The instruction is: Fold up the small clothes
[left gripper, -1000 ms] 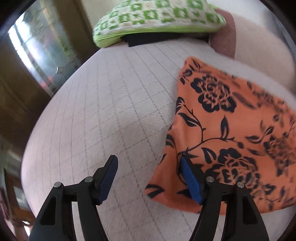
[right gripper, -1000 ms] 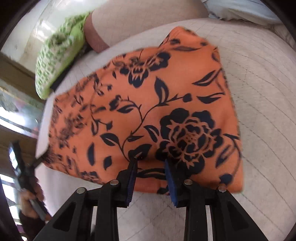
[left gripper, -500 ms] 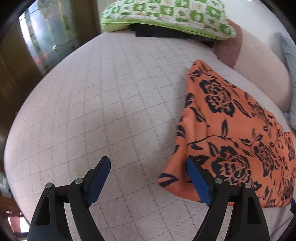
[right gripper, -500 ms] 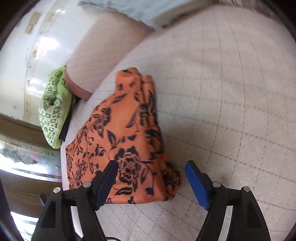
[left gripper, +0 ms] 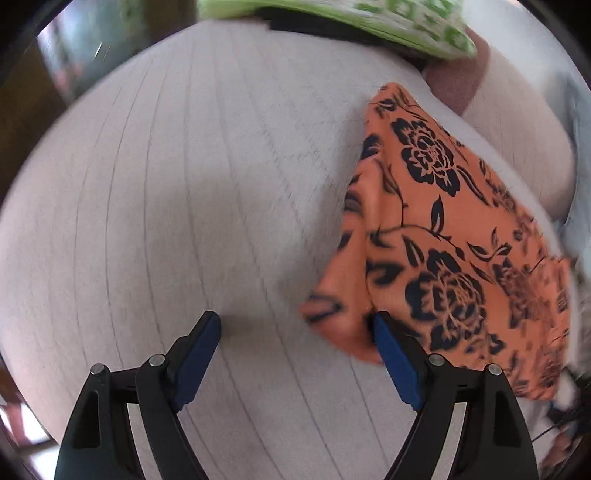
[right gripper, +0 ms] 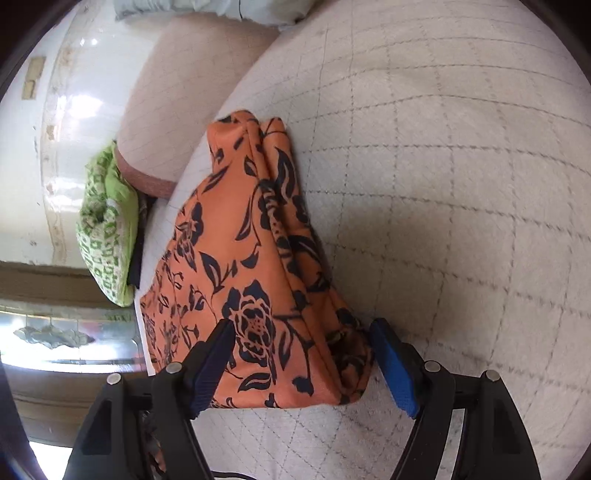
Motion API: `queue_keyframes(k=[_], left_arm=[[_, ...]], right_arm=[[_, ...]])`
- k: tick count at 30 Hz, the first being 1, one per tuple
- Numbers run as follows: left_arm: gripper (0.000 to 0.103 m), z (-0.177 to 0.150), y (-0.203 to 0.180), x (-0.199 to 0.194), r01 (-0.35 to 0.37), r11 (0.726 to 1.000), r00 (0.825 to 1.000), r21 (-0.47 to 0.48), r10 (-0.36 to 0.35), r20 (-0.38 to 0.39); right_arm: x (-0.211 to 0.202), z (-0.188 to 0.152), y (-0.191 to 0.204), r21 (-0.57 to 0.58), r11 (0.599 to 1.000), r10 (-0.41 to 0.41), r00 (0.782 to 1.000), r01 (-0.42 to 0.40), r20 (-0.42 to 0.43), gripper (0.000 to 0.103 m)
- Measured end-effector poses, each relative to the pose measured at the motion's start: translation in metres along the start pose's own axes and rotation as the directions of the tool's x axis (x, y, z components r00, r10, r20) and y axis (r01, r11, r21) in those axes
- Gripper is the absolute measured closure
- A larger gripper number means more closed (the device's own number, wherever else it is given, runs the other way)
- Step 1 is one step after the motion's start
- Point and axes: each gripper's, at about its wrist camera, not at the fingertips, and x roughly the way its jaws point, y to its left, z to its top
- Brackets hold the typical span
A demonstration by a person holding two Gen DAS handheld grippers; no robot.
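Observation:
An orange cloth with black flowers (left gripper: pixel 443 229) lies folded on the quilted bed cover (left gripper: pixel 166 184). In the left wrist view its near corner sits just ahead of my left gripper's right fingertip (left gripper: pixel 380 321). My left gripper (left gripper: pixel 295 319) is open over bare cover and holds nothing. In the right wrist view the cloth (right gripper: pixel 240 240) is a narrow strip with several layers along its right edge. Its near end lies between the fingers of my right gripper (right gripper: pixel 303 325), which is open, the pads not pressing on it.
A green patterned pillow (left gripper: pixel 388 22) (right gripper: pixel 107 229) lies at the bed's far end on something dark. A pinkish bolster (left gripper: pixel 517 122) (right gripper: pixel 177 92) lies beyond the cloth, with pale blue fabric (right gripper: pixel 221 7) behind it. Glazed wooden panels (right gripper: pixel 55 332) stand beside the bed.
My right gripper has opened and let go of the cloth's edge, and it has rolled. The cloth now lies folded narrower. My left gripper has opened a little wider and tipped downward.

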Motion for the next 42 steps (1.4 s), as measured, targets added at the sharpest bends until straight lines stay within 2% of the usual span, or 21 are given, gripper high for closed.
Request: queue_keyframes(k=[2,5,7,9,12,16,22,25,26,28,29,30,33,37,42], left_arm=[[0.019,-0.011,0.005,-0.009,0.035,0.999,0.999,-0.038,-0.035,0.011],[0.019,-0.029,0.012,-0.016,0.126,0.985,0.992,-0.114,-0.125,0.018],[0.019,-0.037,0.006,-0.014,0.142,0.983,0.990,-0.119,-0.141,0.015],[0.019,-0.039,-0.006,-0.014,0.143,0.986,0.990,-0.090,-0.142,0.027],[0.021,-0.039,-0.019,-0.007,0.198,0.977,0.980,-0.079,-0.196,0.028],[0.021,-0.034,-0.033,0.000,0.177,0.982,0.983,-0.070,-0.172,0.065],[0.022,-0.010,-0.049,0.018,0.288,0.949,0.957,-0.128,-0.278,0.085],[0.027,0.002,-0.055,0.028,0.326,0.933,0.945,-0.155,-0.316,0.087],[0.028,0.005,-0.057,0.031,0.328,0.931,0.944,-0.162,-0.316,0.092],[0.041,0.012,-0.063,0.037,0.334,0.928,0.942,-0.166,-0.320,0.103],[0.054,0.009,-0.062,0.036,0.344,0.924,0.938,-0.165,-0.331,0.098],[0.061,0.011,-0.062,0.039,0.353,0.921,0.935,-0.167,-0.342,0.091],[0.075,0.011,-0.061,0.041,0.366,0.916,0.930,-0.162,-0.356,0.087],[0.080,0.008,-0.056,0.034,0.383,0.912,0.923,-0.148,-0.372,0.094],[0.083,0.006,-0.050,0.026,0.417,0.895,0.908,-0.160,-0.405,0.106]], right_arm=[[-0.006,-0.010,-0.006,0.032,0.999,0.034,0.999,-0.033,-0.005,0.025],[-0.017,-0.031,-0.021,0.102,0.988,0.113,0.993,-0.114,0.015,0.025],[-0.020,-0.047,-0.026,0.124,0.981,0.146,0.989,-0.148,0.025,0.025],[-0.019,-0.060,-0.027,0.132,0.980,0.144,0.989,-0.148,0.039,0.025],[-0.009,-0.068,-0.017,0.095,0.988,0.111,0.991,-0.117,0.070,0.025],[0.006,-0.063,-0.006,0.058,0.993,0.097,0.990,-0.103,0.105,0.025],[0.021,-0.056,0.003,0.083,0.990,0.101,0.977,-0.118,0.186,0.025],[0.033,-0.050,0.018,0.048,0.993,0.093,0.972,-0.106,0.214,0.026],[0.035,-0.048,0.022,0.038,0.995,0.086,0.971,-0.097,0.221,0.028],[0.039,-0.045,0.028,0.022,0.997,0.070,0.969,-0.077,0.238,0.038],[0.041,-0.043,0.029,0.018,0.998,0.057,0.968,-0.063,0.246,0.054],[0.043,-0.040,0.029,0.021,0.999,0.042,0.967,-0.049,0.251,0.067],[0.050,-0.036,0.029,0.052,0.995,0.068,0.965,-0.083,0.252,0.077],[0.048,-0.039,0.043,0.006,0.999,0.030,0.958,-0.033,0.287,0.083],[0.037,-0.045,0.051,-0.028,0.999,0.037,0.941,-0.029,0.337,0.086]])
